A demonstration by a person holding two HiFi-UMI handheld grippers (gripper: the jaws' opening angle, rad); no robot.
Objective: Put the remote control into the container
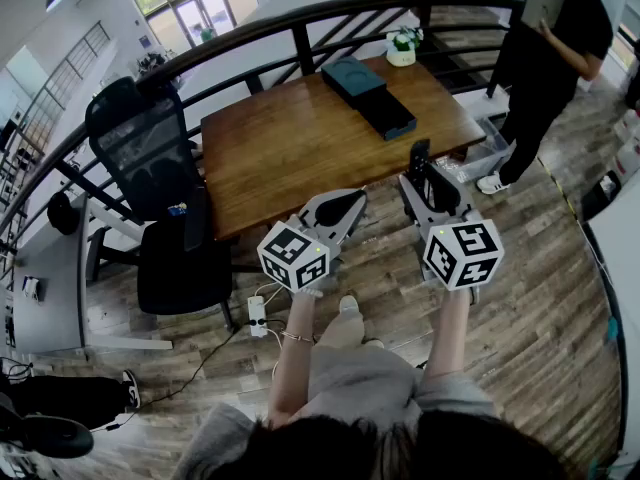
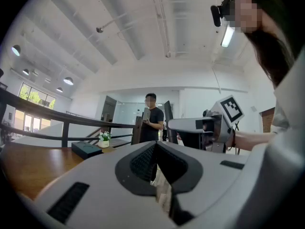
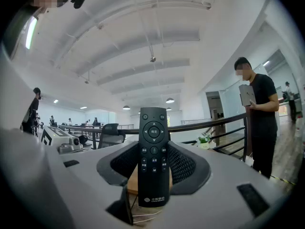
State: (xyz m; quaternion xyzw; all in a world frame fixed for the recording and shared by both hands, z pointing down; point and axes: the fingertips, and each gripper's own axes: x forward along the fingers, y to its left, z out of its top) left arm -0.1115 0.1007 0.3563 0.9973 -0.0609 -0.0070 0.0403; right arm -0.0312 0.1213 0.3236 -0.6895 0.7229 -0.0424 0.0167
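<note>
My right gripper is shut on a black remote control, held in the air just off the near right corner of the wooden table. In the right gripper view the remote control stands upright between the jaws of the right gripper, buttons facing the camera. My left gripper hangs beside it, jaws together and empty; in its own view the left gripper shows only a narrow slit. A dark box-like container lies at the table's far right, with a flat black piece next to it.
A small potted plant stands at the table's far right corner. A black office chair sits left of the table. A person in black stands at the right holding a tablet. A curved dark railing runs behind the table.
</note>
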